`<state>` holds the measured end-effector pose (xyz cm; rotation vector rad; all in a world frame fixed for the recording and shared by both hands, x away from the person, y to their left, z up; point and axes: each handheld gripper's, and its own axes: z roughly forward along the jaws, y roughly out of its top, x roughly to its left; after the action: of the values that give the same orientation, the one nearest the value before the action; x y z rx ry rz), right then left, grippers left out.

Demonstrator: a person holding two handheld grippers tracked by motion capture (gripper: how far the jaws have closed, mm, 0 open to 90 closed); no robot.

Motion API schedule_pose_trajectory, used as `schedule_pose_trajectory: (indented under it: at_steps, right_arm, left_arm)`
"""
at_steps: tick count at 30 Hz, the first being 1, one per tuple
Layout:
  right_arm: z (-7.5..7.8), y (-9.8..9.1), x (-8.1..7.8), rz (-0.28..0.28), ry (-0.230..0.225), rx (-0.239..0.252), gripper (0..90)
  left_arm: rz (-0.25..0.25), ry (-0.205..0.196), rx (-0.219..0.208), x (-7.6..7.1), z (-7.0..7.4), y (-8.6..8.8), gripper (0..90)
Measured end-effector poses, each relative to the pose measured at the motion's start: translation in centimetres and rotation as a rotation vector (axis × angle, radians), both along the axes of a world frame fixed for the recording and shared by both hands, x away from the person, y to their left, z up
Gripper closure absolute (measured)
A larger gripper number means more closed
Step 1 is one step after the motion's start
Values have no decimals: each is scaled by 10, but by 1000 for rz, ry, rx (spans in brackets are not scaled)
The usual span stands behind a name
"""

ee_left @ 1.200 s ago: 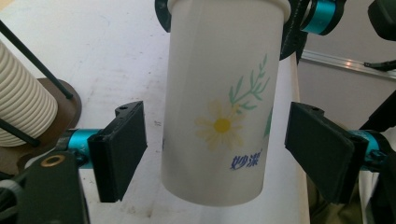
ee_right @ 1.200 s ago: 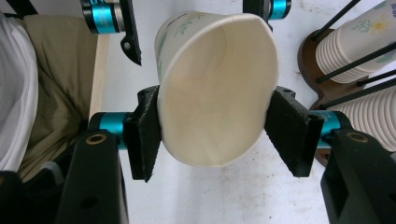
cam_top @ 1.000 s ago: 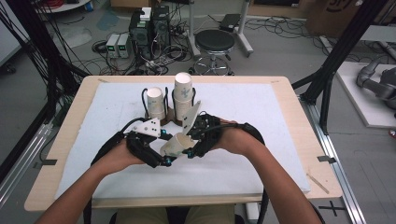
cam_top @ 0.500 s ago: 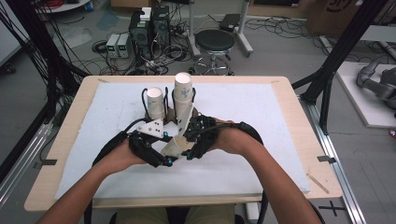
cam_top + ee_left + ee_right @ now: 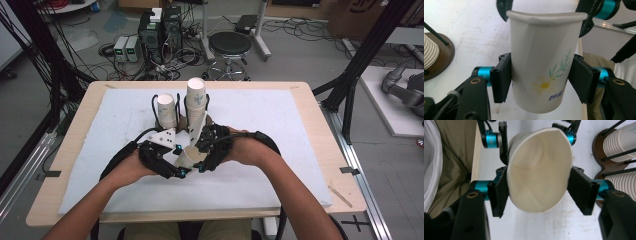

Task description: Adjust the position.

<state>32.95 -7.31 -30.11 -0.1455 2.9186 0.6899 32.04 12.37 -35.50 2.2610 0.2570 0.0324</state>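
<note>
A white paper cup (image 5: 190, 159) with a daisy print (image 5: 544, 85) is held between both grippers over the white mat, in front of the cup holder. My left gripper (image 5: 180, 160) is shut on its lower body, both pads pressing the sides (image 5: 540, 80). Nearer the rim, my right gripper (image 5: 198, 158) is shut on the same cup, squeezing the open mouth (image 5: 539, 170) into an oval; its gripper point is (image 5: 537, 192). The cup lies tilted, mouth toward the right gripper's camera. Each gripper's jaws show behind the cup in the other's view.
A brown cup holder (image 5: 599, 147) with black rods stands just beyond the hands, holding a short stack of cups (image 5: 166, 110) and a taller stack (image 5: 196, 97). The white mat (image 5: 280, 130) covers a wooden table (image 5: 320, 125). Stool, cables and equipment lie on the floor behind.
Both grippers and the cup have drifted slightly toward the near edge of the table. The two stacks in the holder have not moved.
</note>
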Motion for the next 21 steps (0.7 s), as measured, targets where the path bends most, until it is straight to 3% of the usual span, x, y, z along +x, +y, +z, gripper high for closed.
schedule_pose_trajectory:
  at_steps: [2, 7, 12, 21]
  right_arm:
    - [1, -3, 1, -21, 15, 42, 297]
    - [8, -19, 7, -107, 78, 221, 228]
    - [10, -42, 11, -181, 97, 372, 223]
    - [-5, -77, 12, -306, 94, 484, 222]
  left_arm:
    - [19, 4, -34, 1, -2, 3, 383]
    - [85, 26, -148, 3, -9, 20, 375]
    - [143, 28, -246, 3, -18, 38, 361]
    - [212, -33, -349, 0, -25, 63, 354]
